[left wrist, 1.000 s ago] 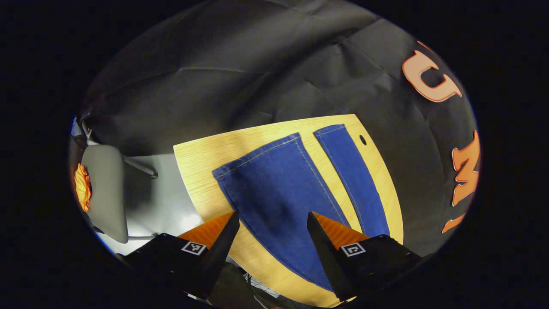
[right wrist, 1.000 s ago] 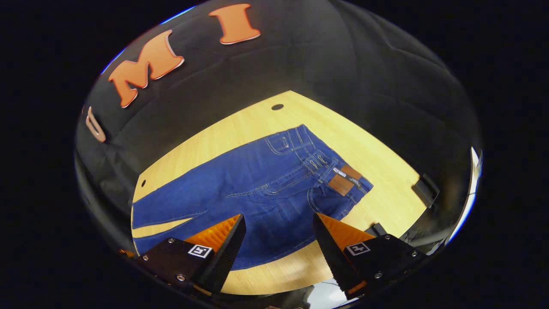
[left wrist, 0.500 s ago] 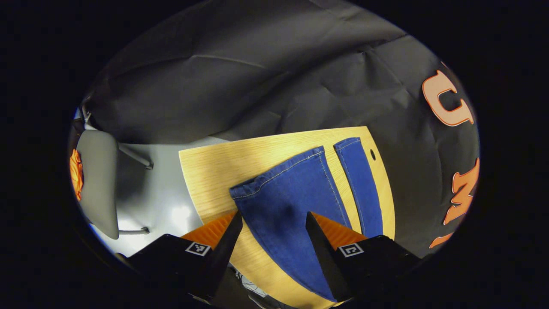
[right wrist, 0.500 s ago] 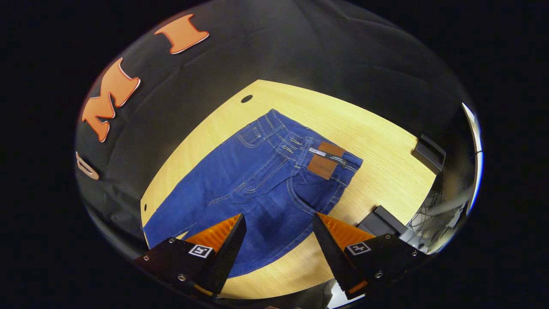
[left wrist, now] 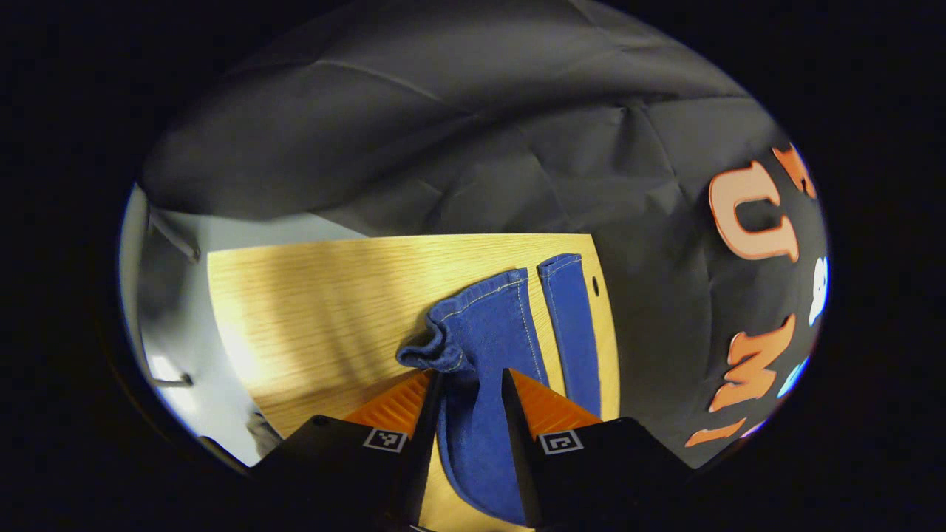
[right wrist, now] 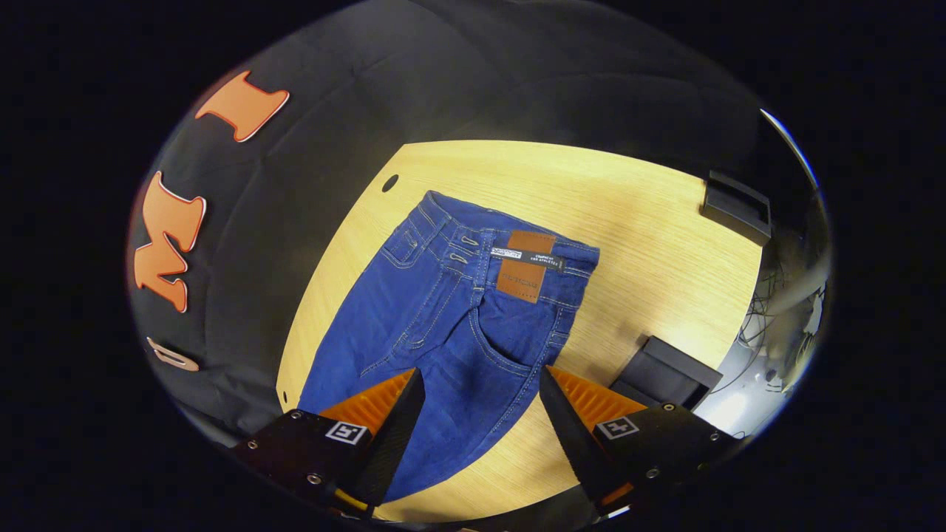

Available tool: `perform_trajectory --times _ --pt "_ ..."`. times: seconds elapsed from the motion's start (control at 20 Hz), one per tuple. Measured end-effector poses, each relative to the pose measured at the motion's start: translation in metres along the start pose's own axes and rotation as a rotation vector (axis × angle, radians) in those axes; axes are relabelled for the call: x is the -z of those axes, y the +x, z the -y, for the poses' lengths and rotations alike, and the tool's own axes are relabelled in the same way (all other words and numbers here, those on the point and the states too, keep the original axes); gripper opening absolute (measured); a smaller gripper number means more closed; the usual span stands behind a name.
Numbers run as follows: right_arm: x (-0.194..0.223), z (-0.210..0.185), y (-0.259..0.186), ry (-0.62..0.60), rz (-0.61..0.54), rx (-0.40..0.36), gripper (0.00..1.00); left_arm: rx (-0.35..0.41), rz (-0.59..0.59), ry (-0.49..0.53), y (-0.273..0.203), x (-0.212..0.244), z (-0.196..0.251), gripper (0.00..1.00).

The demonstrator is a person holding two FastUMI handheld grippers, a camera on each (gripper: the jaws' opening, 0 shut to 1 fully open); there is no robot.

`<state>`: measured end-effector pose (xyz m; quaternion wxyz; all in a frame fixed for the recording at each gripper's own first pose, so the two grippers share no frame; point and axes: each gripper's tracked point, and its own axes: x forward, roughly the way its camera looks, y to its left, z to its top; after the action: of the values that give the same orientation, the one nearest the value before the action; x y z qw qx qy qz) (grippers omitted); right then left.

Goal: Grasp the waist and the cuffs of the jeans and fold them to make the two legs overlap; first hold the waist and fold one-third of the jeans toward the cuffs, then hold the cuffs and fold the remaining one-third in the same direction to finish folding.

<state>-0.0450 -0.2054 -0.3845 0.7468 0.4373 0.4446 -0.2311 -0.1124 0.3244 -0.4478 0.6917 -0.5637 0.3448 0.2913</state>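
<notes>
Blue jeans (right wrist: 451,310) lie flat on the wooden table (right wrist: 650,244), their waist with a brown patch (right wrist: 525,273) at the far end in the right gripper view. My right gripper (right wrist: 473,380) hovers open over the seat and thigh, short of the waist. In the left gripper view both legs run away from me. The near leg (left wrist: 488,332) passes between the fingers of my left gripper (left wrist: 471,380), which have closed in on it. Its cuff (left wrist: 432,347) is bunched and curled up just past the fingertips. The far leg (left wrist: 569,318) lies flat.
Two black blocks (right wrist: 735,207) (right wrist: 665,373) sit at the table's right edge in the right gripper view. A small hole (right wrist: 389,182) marks the table near the waist, another hole (left wrist: 595,283) beside the far cuff. Grey floor (left wrist: 170,355) lies beyond the table's left edge.
My left gripper's fingers have narrowed onto the near leg and its cuff has crumpled. The right gripper has swung round towards the waist, still open.
</notes>
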Motion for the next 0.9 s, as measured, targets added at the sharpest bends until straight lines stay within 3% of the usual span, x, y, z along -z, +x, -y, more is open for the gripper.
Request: perform_trajectory --times 0.1,0.2,0.25,0.4,0.55,0.85,0.9 --pt "0.002 0.001 0.002 0.011 -0.011 -0.004 0.97 0.014 -0.013 -0.052 0.001 0.006 -0.002 0.17" --pt "0.002 0.006 0.005 0.022 -0.023 0.002 0.97 -0.008 0.007 -0.029 0.012 0.0 -0.006 0.13" --pt "0.003 0.009 0.007 0.025 -0.03 0.006 0.97 -0.019 0.002 -0.003 0.002 0.009 -0.004 0.03" --pt "-0.003 0.017 0.003 0.04 -0.03 0.009 0.96 -0.075 0.022 0.077 -0.006 0.008 -0.004 0.03" --pt "-0.011 0.039 0.002 0.068 -0.012 0.059 0.96 -0.064 0.043 0.079 -0.014 0.008 0.003 0.01" --pt "-0.023 0.033 0.032 0.104 -0.036 0.018 0.96 -0.074 0.048 0.086 -0.021 0.007 0.007 0.01" --pt "-0.023 0.031 0.041 0.094 -0.036 0.023 0.9 -0.062 0.049 0.09 -0.026 0.007 0.012 0.01"
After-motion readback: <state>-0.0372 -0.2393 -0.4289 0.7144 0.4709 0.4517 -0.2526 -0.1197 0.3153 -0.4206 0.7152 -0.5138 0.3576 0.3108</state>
